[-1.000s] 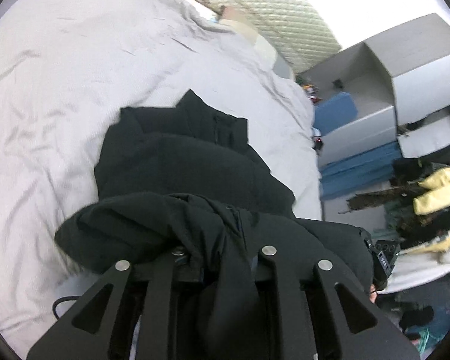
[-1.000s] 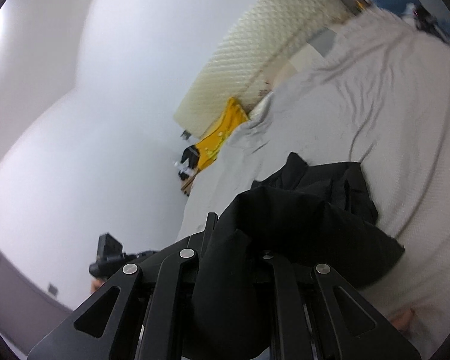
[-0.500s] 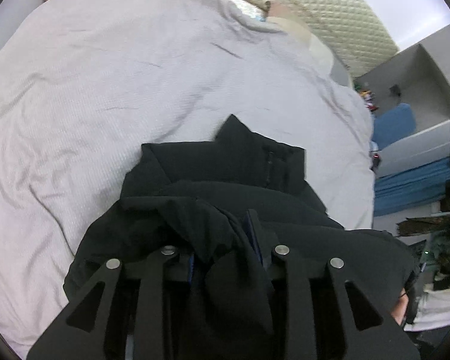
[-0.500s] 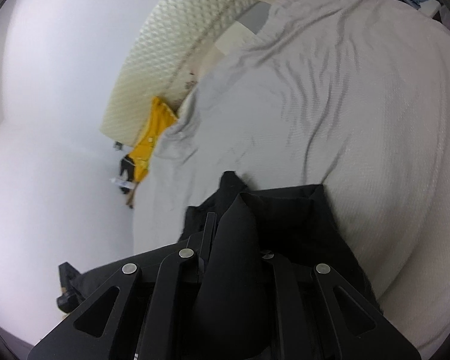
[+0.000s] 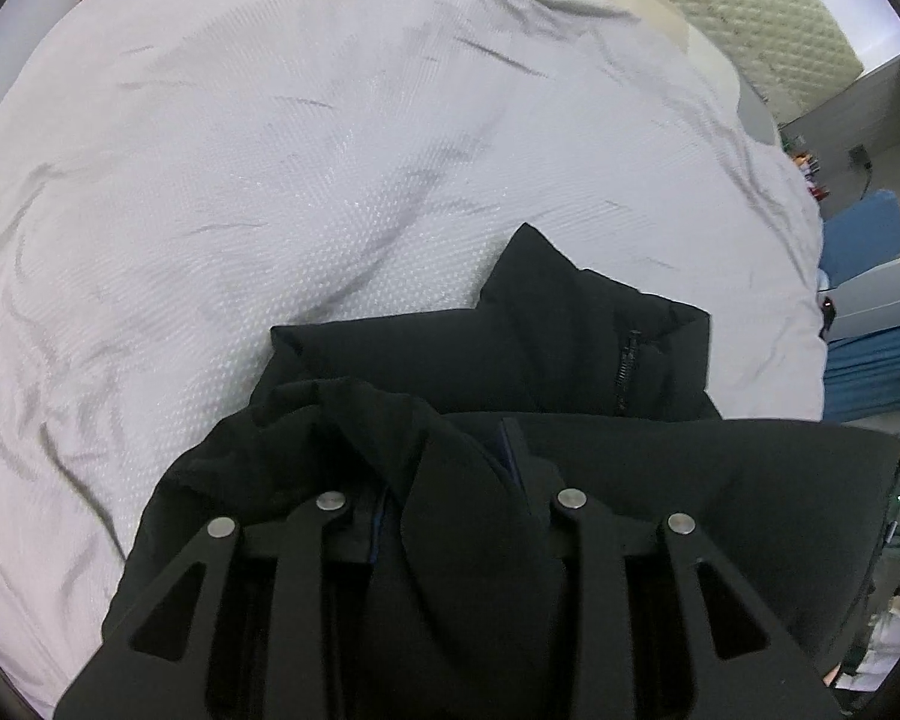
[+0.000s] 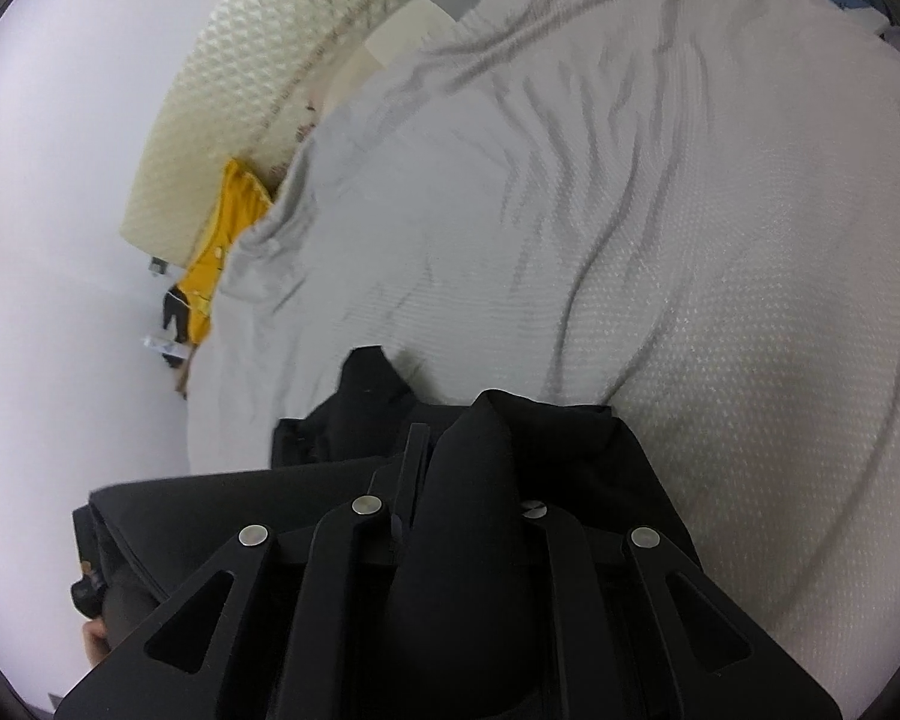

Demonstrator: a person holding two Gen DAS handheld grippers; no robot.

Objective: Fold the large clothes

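The left gripper (image 5: 450,468) is pinching a thick bunch of the black jacket (image 5: 510,354), its jaws pressed in on cloth that is welling up between them and spilling back over the mount. The right gripper (image 6: 468,462) is doing the same on its own side: a peak of the jacket (image 6: 492,438) is standing up out of its closed jaws, with more fabric draping down over the linkage. Between the two grips a straight, taut fold edge is running across, so the nearer half of the garment is being carried over the half that is lying flat.

That flat half is resting on the bed (image 5: 270,150), toward the near edge of the bedding, with its collar point and the zipper (image 5: 627,369) facing up and pointing toward the headboard (image 6: 282,54). The pale, rumpled bedcover is stretching away on every side of it.

The jacket is looking padded and fairly heavy for cloth: soft, limp, bulky in the fold, with a smooth shell that is probably a little slippery. Thin pinches are likely to creep loose under that weight, so deep bites at the hem corners or side seams, through all layers, seem the safest hold. Nothing about it is fragile; only the zipper is stiff.

Beyond the bed's far corner a yellow cloth (image 6: 216,276) is hanging by the wall, and blue boxes (image 5: 864,240) are showing off the bed's right edge.
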